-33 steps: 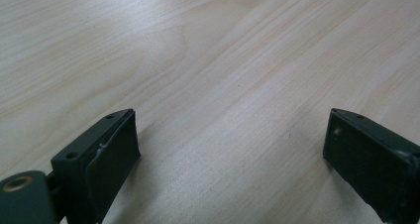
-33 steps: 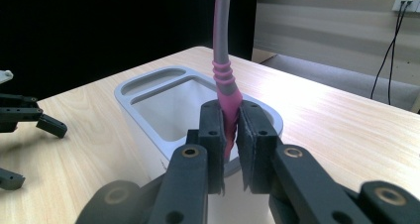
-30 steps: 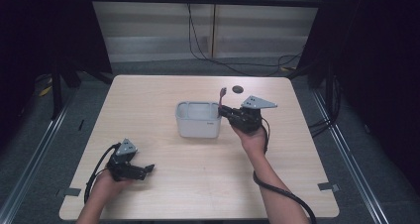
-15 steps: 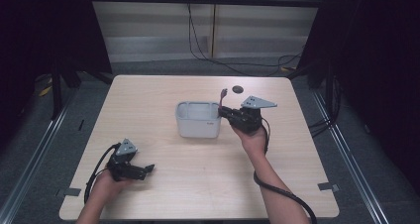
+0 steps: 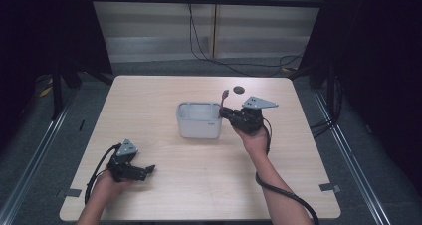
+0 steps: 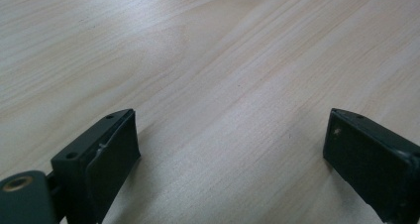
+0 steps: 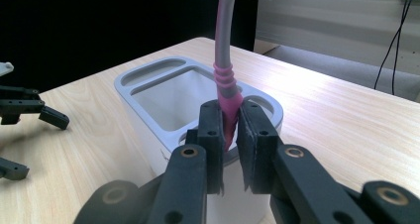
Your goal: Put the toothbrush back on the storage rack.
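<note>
pale wood worktop with two hand-held claws and a grey organiser.

nearest, at the front left corner, the left claw lies low over the bare wood, jaws wide apart with nothing between them, its cable trailing off the edge. past it, toward the middle, the right claw is clamped on the pink grip of a grey-handled tool that stands upright over the right end of the white-and-grey compartmented organiser; whether its tip sits inside a slot can't be told. farther back, a small dark round disc lies alone near the far edge.
</note>
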`<state>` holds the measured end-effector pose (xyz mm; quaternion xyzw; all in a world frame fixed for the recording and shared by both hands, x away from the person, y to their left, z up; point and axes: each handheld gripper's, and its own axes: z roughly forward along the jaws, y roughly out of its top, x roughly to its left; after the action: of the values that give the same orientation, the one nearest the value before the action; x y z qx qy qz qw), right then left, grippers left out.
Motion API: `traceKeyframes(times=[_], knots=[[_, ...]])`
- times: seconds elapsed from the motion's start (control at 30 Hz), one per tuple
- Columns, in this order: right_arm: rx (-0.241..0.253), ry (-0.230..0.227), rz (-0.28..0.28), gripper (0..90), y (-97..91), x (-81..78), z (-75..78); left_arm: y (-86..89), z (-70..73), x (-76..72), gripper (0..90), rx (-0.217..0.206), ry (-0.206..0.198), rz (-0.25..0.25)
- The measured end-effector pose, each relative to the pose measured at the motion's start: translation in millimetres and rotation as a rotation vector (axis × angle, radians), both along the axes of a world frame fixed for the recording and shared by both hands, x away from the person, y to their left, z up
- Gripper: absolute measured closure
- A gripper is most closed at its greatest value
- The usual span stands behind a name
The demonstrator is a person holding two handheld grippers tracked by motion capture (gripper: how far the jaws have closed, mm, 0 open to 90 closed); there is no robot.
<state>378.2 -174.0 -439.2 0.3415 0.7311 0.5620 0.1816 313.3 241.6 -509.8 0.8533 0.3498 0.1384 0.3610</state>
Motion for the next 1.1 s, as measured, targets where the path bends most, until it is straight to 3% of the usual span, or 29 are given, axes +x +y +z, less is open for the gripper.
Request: traceKeyframes(times=[0.17,0.23,0.4,1.1], knots=[[-0.002,0.006,-0.002,77.3,-0.5,0.3,-0.3,-0.1,-0.1,-0.1,6.6,-0.001,0.0,0.001],[0.009,0.009,-0.018,68.2,-0.7,0.3,-0.3,-0.1,-0.1,0.0,6.7,-0.001,0.0,0.001],[0.016,0.014,-0.029,59.6,-1.9,0.7,-0.1,0.0,0.0,0.0,6.6,0.0,0.0,0.0],[0.027,0.037,-0.052,37.6,-7.1,0.2,1.3,0.0,0.0,0.0,6.6,0.0,0.0,0.0]])
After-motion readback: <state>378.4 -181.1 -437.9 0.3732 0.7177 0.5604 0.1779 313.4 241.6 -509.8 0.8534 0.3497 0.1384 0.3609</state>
